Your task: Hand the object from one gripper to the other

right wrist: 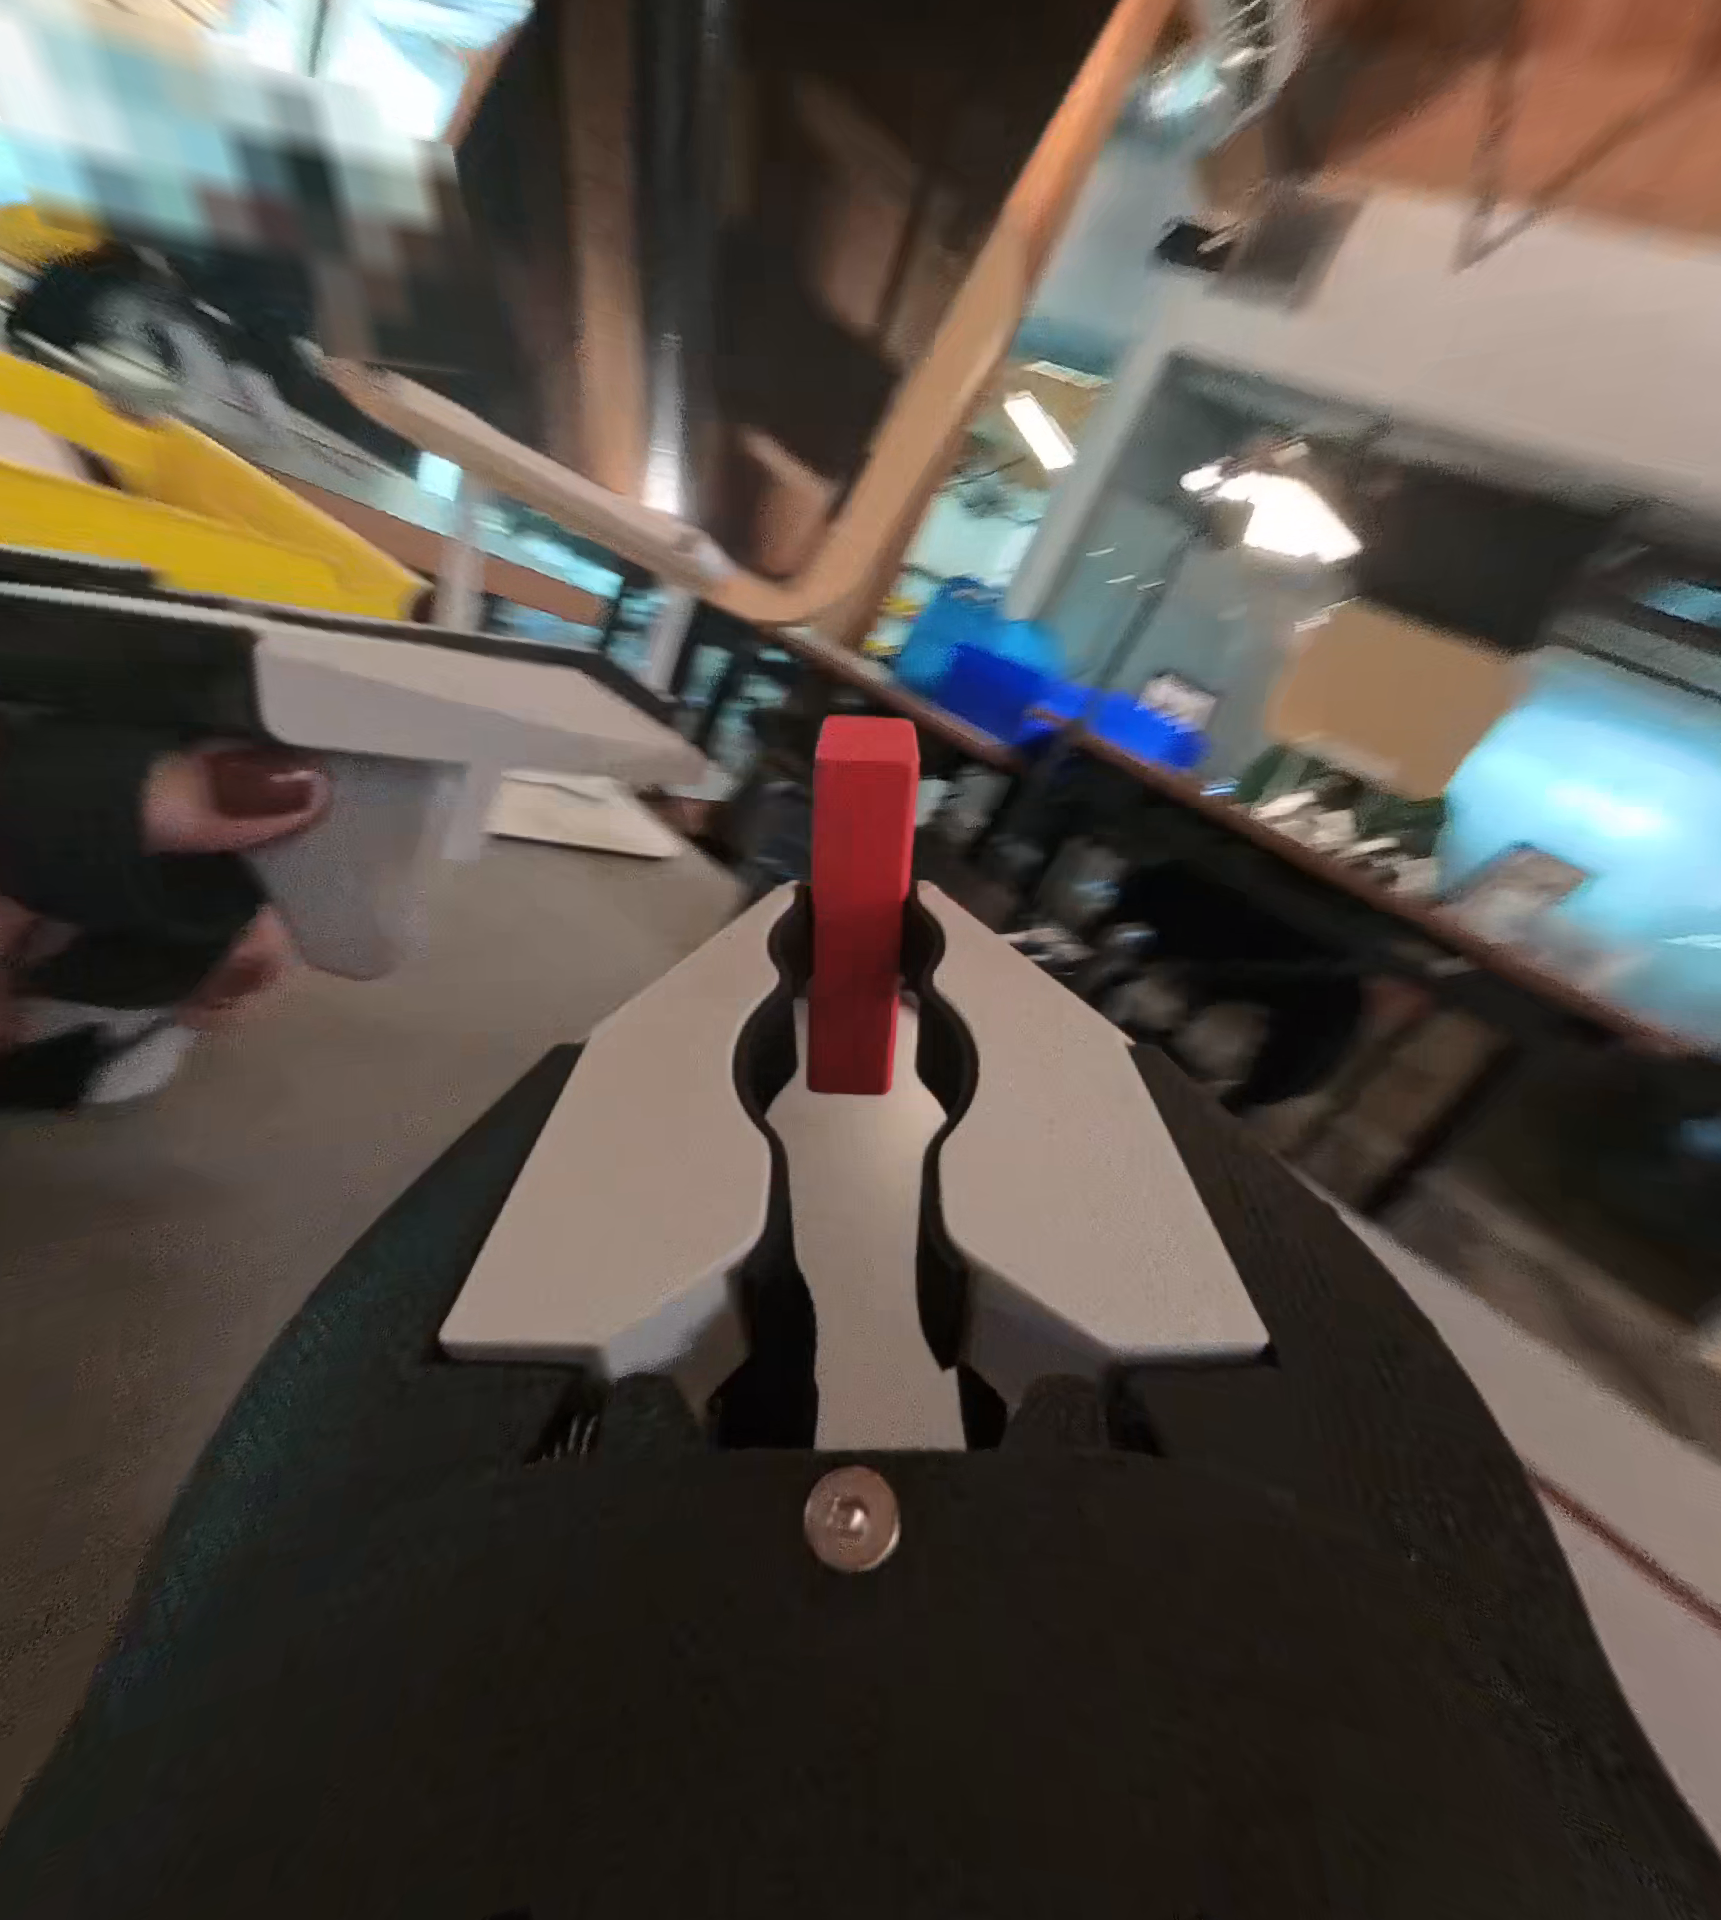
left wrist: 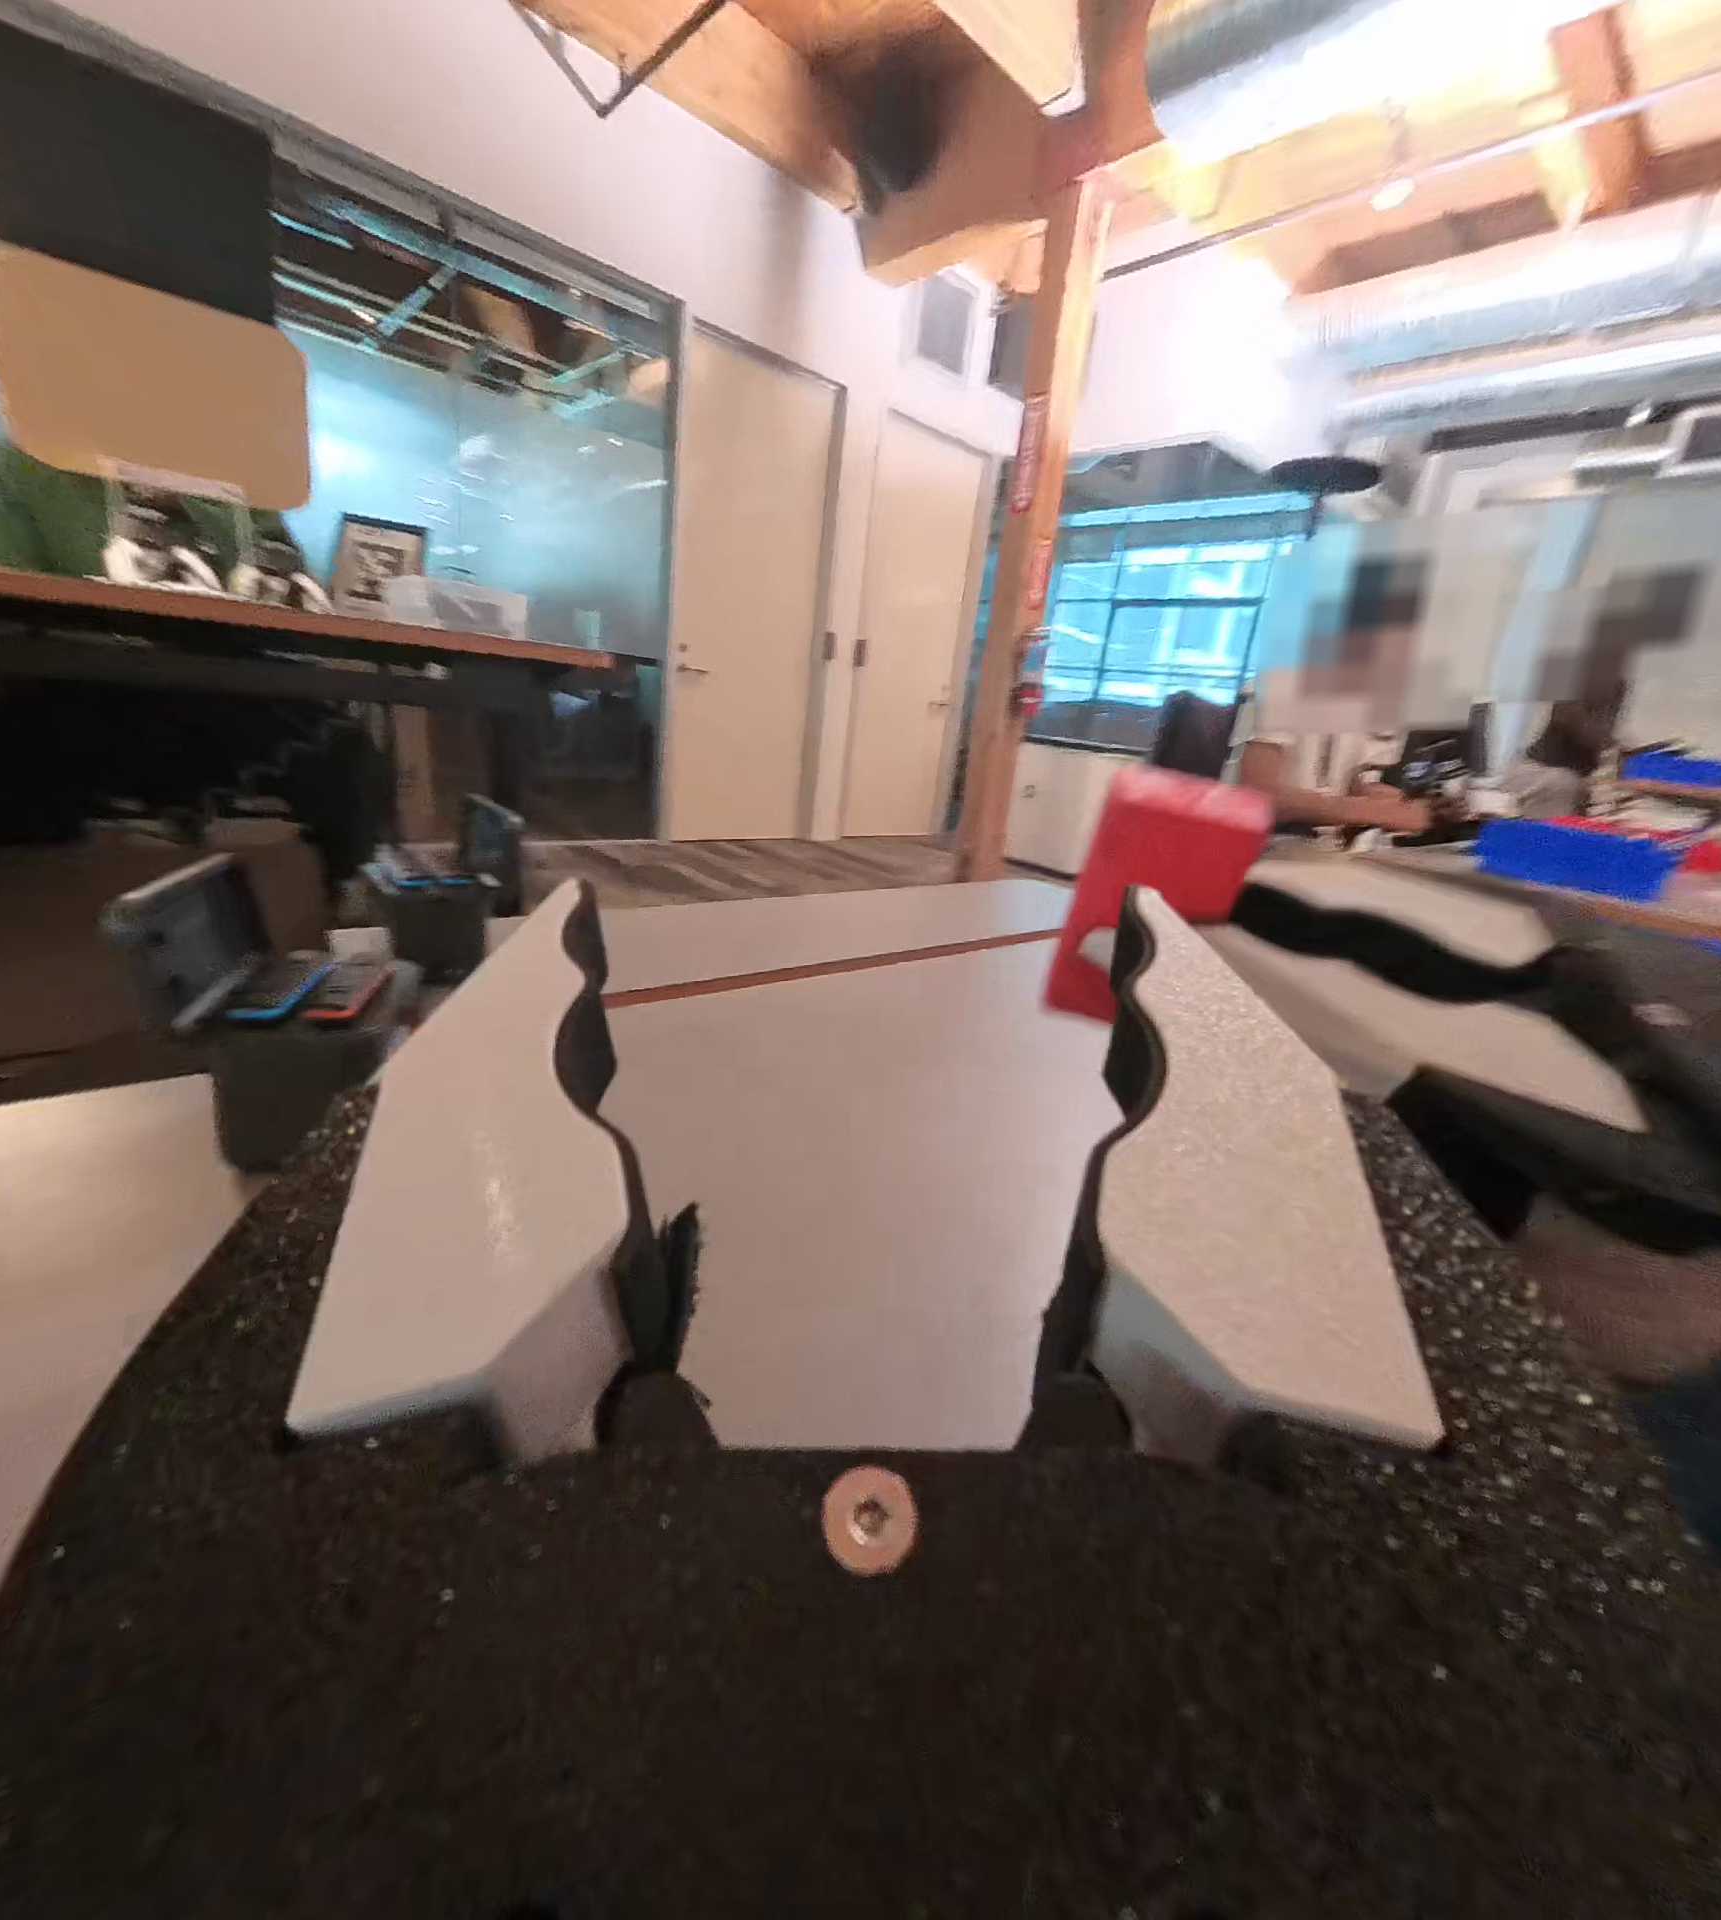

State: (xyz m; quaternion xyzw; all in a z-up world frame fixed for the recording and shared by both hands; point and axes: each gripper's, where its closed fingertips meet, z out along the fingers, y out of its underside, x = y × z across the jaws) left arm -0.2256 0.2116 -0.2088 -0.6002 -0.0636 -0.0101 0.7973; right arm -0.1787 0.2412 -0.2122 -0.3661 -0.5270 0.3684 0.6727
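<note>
While my right gripper pinched the red block between its white fingers, upright and raised above the white tabletop, my left gripper hovered near it with fingers spread wide and nothing between them, the block showing just past my left gripper's right fingertip.

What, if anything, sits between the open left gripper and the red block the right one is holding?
Nothing visible. The red block is clamped in the right gripper and held in the air, just beyond the left gripper's right fingertip. Only bare white tabletop shows between the open jaws.
</note>
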